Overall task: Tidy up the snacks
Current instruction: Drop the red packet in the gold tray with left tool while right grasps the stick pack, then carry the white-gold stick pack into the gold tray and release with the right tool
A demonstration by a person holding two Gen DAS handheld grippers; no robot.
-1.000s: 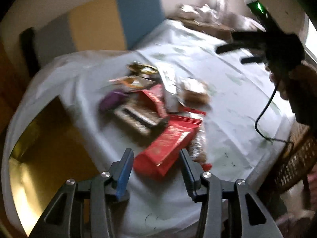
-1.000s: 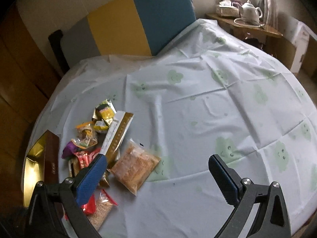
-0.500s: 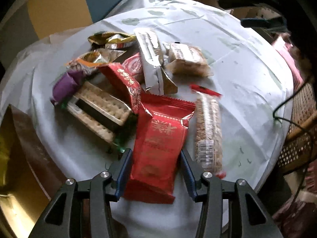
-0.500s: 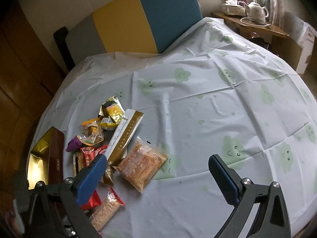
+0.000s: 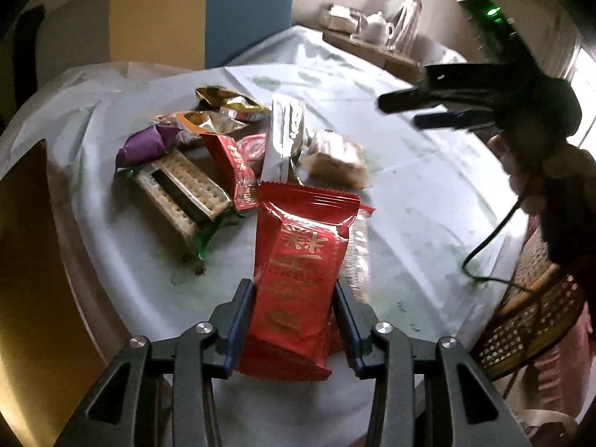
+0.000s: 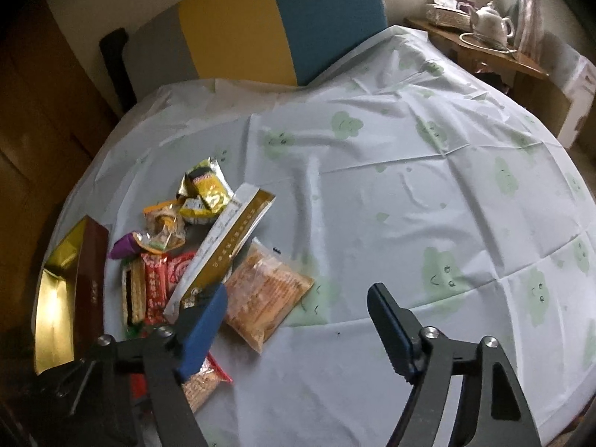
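Note:
A heap of snack packets lies on the pale tablecloth [image 6: 391,193]. My left gripper [image 5: 294,298] has its jaws closing on a red snack packet [image 5: 301,257]; both pads press its sides, and its far end tilts up off the cloth. Behind it lie a cracker packet [image 5: 178,193], a purple packet [image 5: 145,145] and a long white-and-gold packet [image 5: 283,130]. My right gripper [image 6: 298,290] hovers over the cloth beside an orange biscuit packet [image 6: 264,294]. Its jaws are closing with nothing between them. It also shows at the upper right of the left wrist view, as right gripper [image 5: 421,108].
A gold-lined box [image 6: 56,298] sits at the table's left edge. A grey, yellow and blue chair back [image 6: 260,29] stands behind the table. A side table with a teapot [image 6: 491,26] is at the far right. A wicker chair [image 5: 529,320] and a black cable [image 5: 491,238] hang off the table's right edge.
My left gripper came down over the red packet and its jaws narrowed onto it; the packet now tilts up. The right gripper's jaws have narrowed while it stayed in place.

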